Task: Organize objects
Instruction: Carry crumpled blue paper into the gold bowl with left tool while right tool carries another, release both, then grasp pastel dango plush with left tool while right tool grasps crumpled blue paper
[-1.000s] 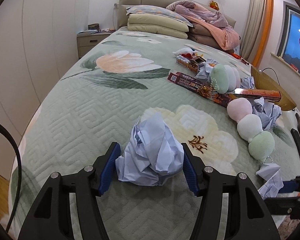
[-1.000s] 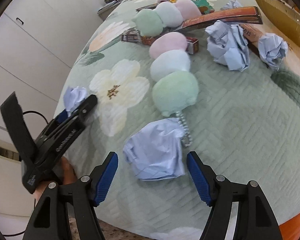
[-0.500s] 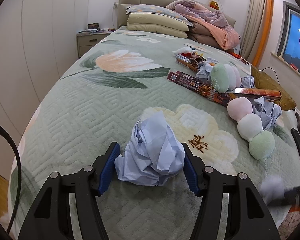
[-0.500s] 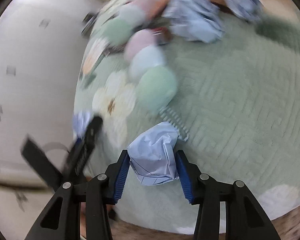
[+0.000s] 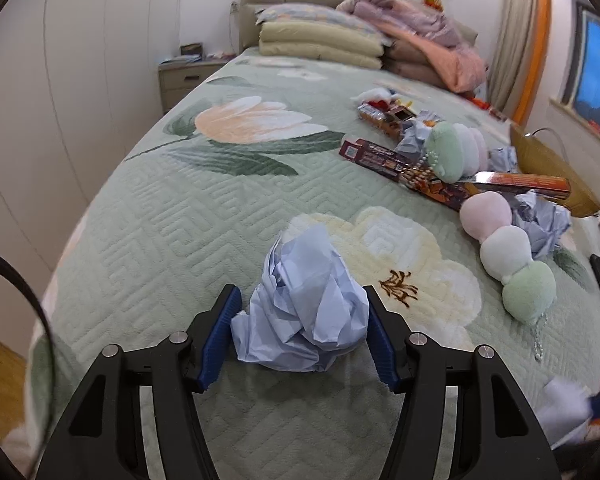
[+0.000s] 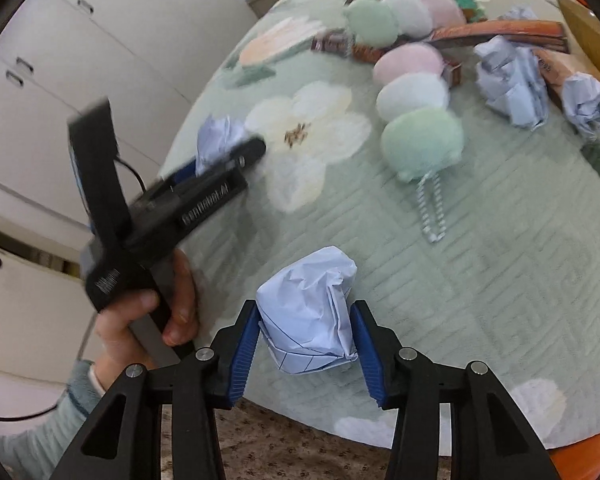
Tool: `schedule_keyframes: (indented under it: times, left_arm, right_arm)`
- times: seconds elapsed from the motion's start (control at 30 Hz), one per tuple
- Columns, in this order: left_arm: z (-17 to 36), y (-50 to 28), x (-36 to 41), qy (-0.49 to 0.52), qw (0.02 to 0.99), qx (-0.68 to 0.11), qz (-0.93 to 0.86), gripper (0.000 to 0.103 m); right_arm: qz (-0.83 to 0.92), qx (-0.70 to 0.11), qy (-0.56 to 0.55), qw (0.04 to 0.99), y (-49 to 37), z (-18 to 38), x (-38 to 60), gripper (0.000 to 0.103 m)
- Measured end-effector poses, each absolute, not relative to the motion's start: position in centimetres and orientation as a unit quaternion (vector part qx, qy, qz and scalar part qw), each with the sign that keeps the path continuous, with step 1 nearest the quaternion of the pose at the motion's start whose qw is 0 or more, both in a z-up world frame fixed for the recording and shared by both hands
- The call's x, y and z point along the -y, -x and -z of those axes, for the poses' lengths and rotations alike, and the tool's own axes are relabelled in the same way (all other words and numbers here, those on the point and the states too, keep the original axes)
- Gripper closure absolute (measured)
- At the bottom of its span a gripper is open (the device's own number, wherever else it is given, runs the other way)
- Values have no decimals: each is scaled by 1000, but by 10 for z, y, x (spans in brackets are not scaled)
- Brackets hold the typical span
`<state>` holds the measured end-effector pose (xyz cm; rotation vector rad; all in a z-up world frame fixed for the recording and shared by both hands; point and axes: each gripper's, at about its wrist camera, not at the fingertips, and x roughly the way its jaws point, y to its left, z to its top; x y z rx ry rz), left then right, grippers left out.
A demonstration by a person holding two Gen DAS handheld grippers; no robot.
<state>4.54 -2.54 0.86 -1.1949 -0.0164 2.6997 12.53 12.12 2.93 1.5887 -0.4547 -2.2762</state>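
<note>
Since a second ago right gripper (image 6: 306,350) has closed on its crumpled paper ball (image 6: 310,316) and lifted | left gripper (image 5: 300,338) still clamps another paper ball (image 5: 302,312) on bedspread (image 5: 180,216) | both held for clearing away.

**Soft daylight, heavy fisheye**

Even, bright light filled both views, with faint shadows. Edges curved strongly and corners went black. Motion blur smeared the left gripper (image 6: 236,156) and the plush (image 6: 420,144) in the right view.
</note>
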Motion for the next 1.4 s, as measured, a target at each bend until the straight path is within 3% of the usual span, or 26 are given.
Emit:
schedule_keyframes:
  times: [0.17, 0.4, 0.6, 0.73, 0.8, 0.83, 0.87, 0.9, 0.93, 0.97, 1.2, 1.4]
  left_arm:
    - [-87, -35, -16, 356, 131, -47, -924, 47]
    - [-162, -3, -127, 326, 266, -53, -906, 47]
    - [-181, 36, -247, 346, 359, -52, -865, 47]
    - [-169, 62, -308, 382, 380, -43, -841, 47]
    - [-166, 68, -330, 385, 384, -39, -838, 44]
    - [-163, 69, -337, 382, 382, -46, -840, 35]
    - [-162, 70, -344, 378, 376, -59, -844, 23]
    - [-159, 70, -350, 372, 362, -78, -851, 21]
    - [-157, 72, -356, 366, 351, -91, -857, 21]
    - [-157, 73, -355, 368, 349, -93, -857, 21]
    - [-180, 72, -282, 373, 361, -15, -855, 22]
    - [-220, 46, -168, 338, 314, 14, -887, 21]
  right_arm:
    - [824, 191, -514, 144, -129, -59, -171, 57]
    - [895, 179, -409, -7, -136, -136, -288, 57]
    - [913, 205, -327, -134, -128, -186, -399, 56]
    - [903, 215, -330, -171, -95, -193, -445, 56]
    - [902, 214, -334, -173, -79, -190, -457, 56]
    - [900, 208, -337, -181, -71, -188, -462, 56]
    - [900, 201, -340, -186, -63, -186, -466, 52]
    - [899, 192, -345, -192, -54, -183, -467, 47]
    - [897, 179, -354, -197, -44, -180, -472, 29]
    - [895, 168, -360, -203, -37, -174, -476, 21]
    - [899, 150, -364, -192, -67, -167, -469, 21]
    - [904, 136, -378, -149, -93, -173, -426, 21]
